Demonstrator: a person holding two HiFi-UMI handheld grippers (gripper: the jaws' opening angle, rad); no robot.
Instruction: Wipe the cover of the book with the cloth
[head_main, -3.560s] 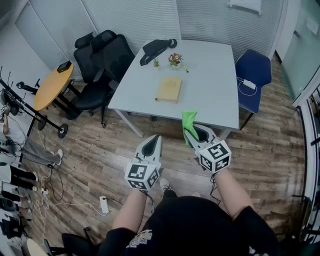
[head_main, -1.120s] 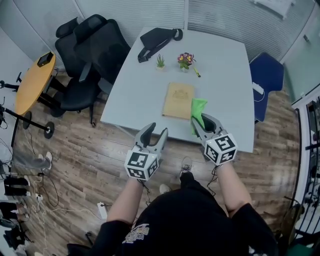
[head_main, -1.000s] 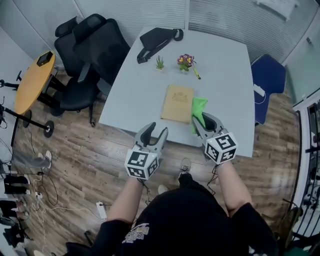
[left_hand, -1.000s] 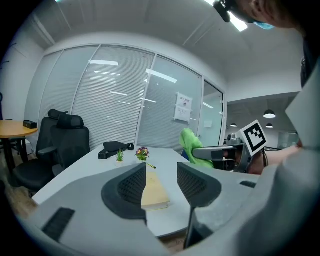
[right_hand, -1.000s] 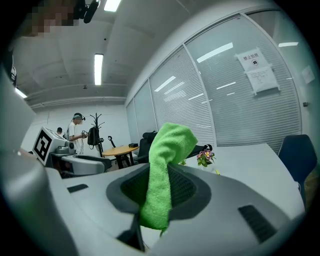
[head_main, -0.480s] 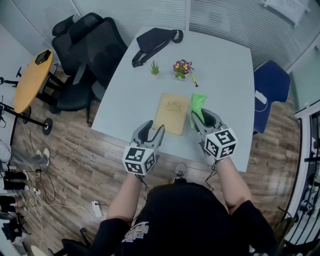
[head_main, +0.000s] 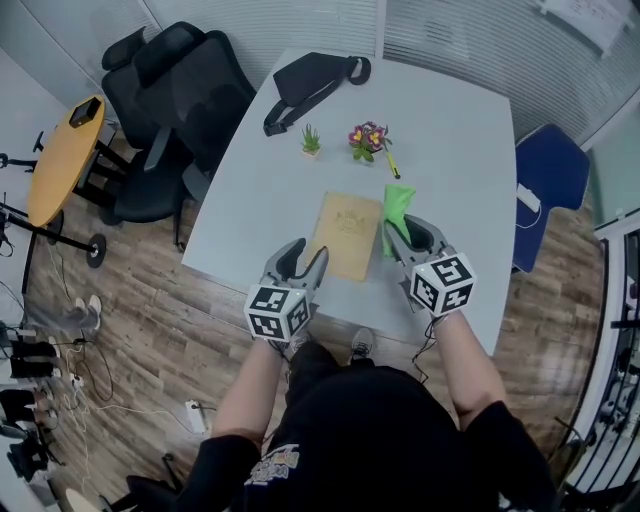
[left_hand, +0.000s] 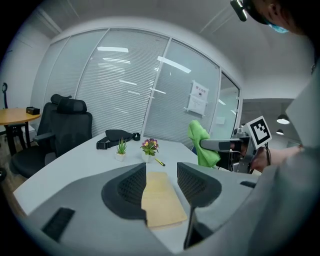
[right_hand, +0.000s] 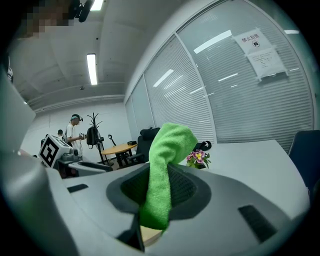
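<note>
1. I see the book flat near the table's front edge, long axis running away from me toward the flowers (slightly slanted).
2. My left gripper gapes empty; my right gripper clamps the green cloth.

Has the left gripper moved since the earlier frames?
Yes. The left gripper has advanced from over the floor to the table's near edge, beside the book.

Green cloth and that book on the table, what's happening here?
A person stands at a white table with a gripper in each hand. The right gripper clamps a green cloth, held in the air beside a closed tan book. The left gripper is open and empty at the book's near end. No wiping yet.
</note>
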